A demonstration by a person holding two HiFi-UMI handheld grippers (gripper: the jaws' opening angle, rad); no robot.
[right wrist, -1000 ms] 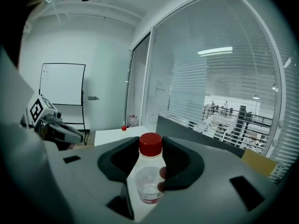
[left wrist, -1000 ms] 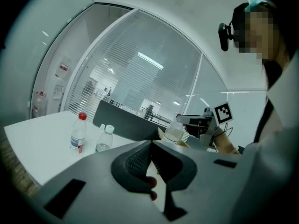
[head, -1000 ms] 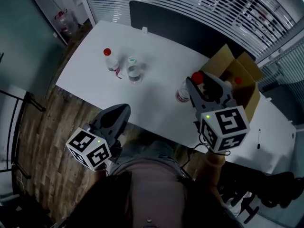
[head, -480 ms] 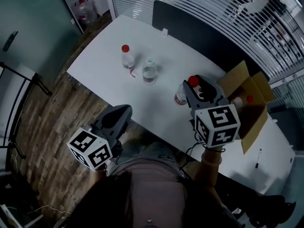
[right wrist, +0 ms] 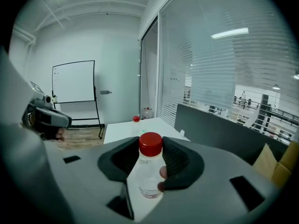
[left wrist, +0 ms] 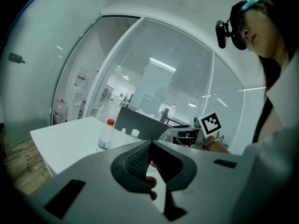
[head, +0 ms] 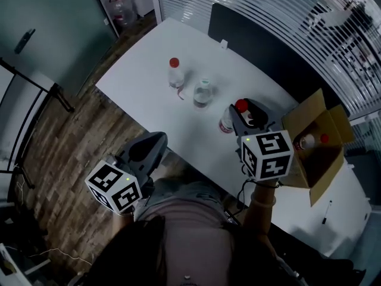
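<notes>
**Item:** clear plastic bottle with a red cap (right wrist: 148,171), upright, over the near edge of the white bench (head: 149,82). Whether it rests on the bench cannot be told.

**Holder:** right tongs (head: 244,113), closed onto its upper body just under the cap.

**Left tongs** (left wrist: 150,148): jaws together, nothing between them, held off the bench's near side.

**Handling, as judged:** light, thin-walled and smooth, likely to dent under a hard squeeze. The stiffer shoulder below the cap looks the best hold.

The bottle (right wrist: 149,171) is clear glossy plastic, its red cap (right wrist: 150,143) smooth; the tabletop (head: 149,79) smooth matt white; the box (head: 303,117) at its right edge brown cardboard.
</notes>
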